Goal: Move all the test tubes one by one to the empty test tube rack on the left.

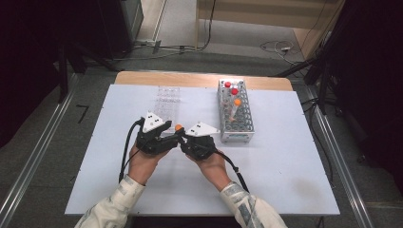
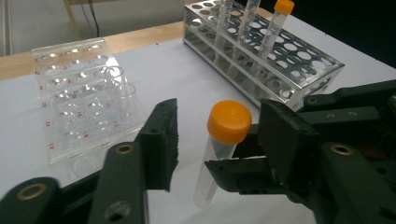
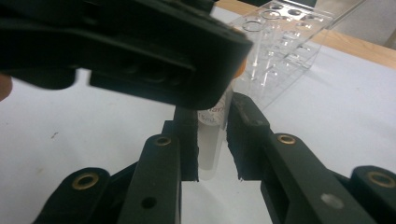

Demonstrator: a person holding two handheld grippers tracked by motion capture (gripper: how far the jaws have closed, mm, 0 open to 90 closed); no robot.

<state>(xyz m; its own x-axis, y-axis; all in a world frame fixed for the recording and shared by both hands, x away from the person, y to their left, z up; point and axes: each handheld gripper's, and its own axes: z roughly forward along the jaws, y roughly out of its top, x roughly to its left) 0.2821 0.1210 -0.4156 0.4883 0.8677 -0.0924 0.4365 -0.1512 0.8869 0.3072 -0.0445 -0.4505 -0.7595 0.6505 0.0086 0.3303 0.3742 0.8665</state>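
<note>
A clear test tube with an orange cap [image 2: 228,122] stands upright just above the white table. My right gripper [image 3: 212,140] is shut on its lower body, the two pads pressing its sides. In the left gripper view, the left gripper [image 2: 223,133] has one jaw on each side of the cap, with a gap showing on the left side, so it is open around the cap. In the high view the two grippers, left [image 1: 175,135] and right [image 1: 184,140], meet tip to tip at mid-table, with the orange cap [image 1: 178,127] between them.
A metal tube rack [image 1: 236,124] stands right of the hands and holds two red-capped tubes [image 1: 228,85] and an orange-capped one [image 1: 237,101]. A clear plastic rack [image 1: 167,102] lies behind the left gripper. White table surface [image 1: 285,166] spreads to the right and front.
</note>
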